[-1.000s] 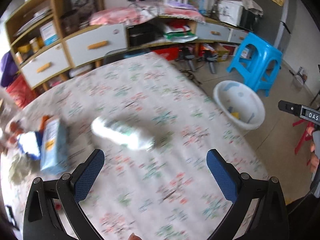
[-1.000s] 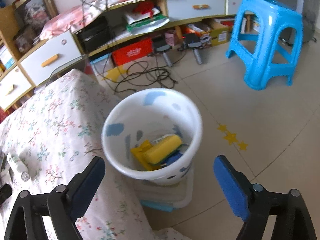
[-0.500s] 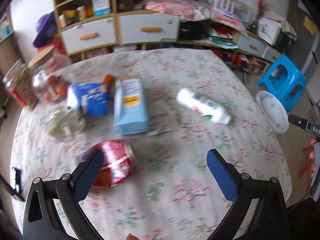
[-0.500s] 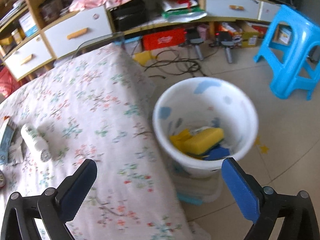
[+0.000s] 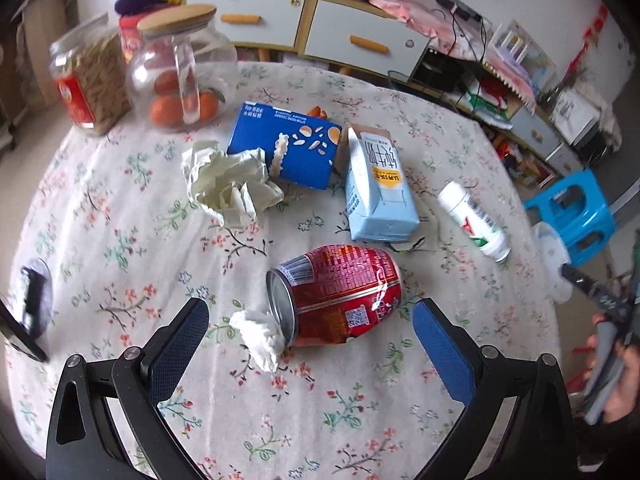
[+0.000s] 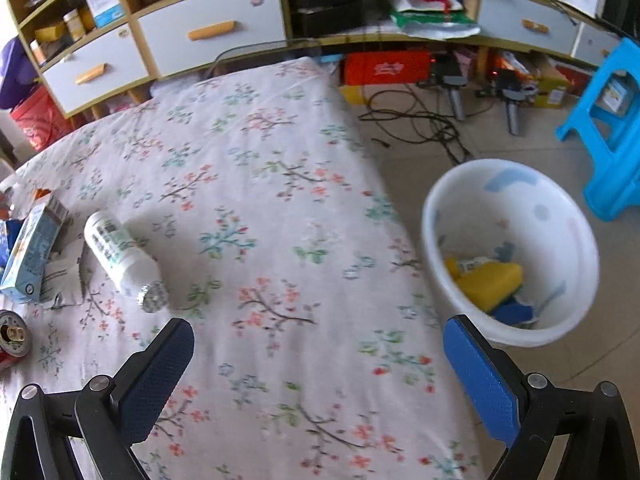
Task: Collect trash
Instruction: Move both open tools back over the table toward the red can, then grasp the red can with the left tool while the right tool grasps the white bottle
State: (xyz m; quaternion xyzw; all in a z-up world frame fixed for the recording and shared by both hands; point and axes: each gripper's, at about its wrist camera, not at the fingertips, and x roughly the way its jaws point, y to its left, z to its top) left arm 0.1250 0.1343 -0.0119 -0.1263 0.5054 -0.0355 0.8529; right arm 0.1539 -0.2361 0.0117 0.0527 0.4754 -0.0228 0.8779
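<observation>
A dented red can (image 5: pixel 340 294) lies on its side on the floral tablecloth (image 5: pixel 120 240), just ahead of my open left gripper (image 5: pixel 310 334), with a white tissue wad (image 5: pixel 262 338) at its mouth. Beyond it lie a pale blue carton (image 5: pixel 378 188), a blue box (image 5: pixel 286 146), crumpled paper (image 5: pixel 230 184) and a white bottle (image 5: pixel 474 220). My right gripper (image 6: pixel 318 352) hangs open and empty over the table's edge. The white bottle (image 6: pixel 120 256) is to its left, the white bin (image 6: pixel 510 252) with yellow and blue trash on the floor to its right.
Two glass jars (image 5: pixel 180 68) stand at the table's far left. A dark object (image 5: pixel 34 300) lies at the left edge. A blue stool (image 6: pixel 612 128) and cables (image 6: pixel 420 120) are on the floor past the bin. Drawers and shelves (image 6: pixel 192 36) line the wall.
Both views have swung left across the table. The left gripper now faces the red can and the trash pile. The right gripper has moved from above the bin to over the tablecloth.
</observation>
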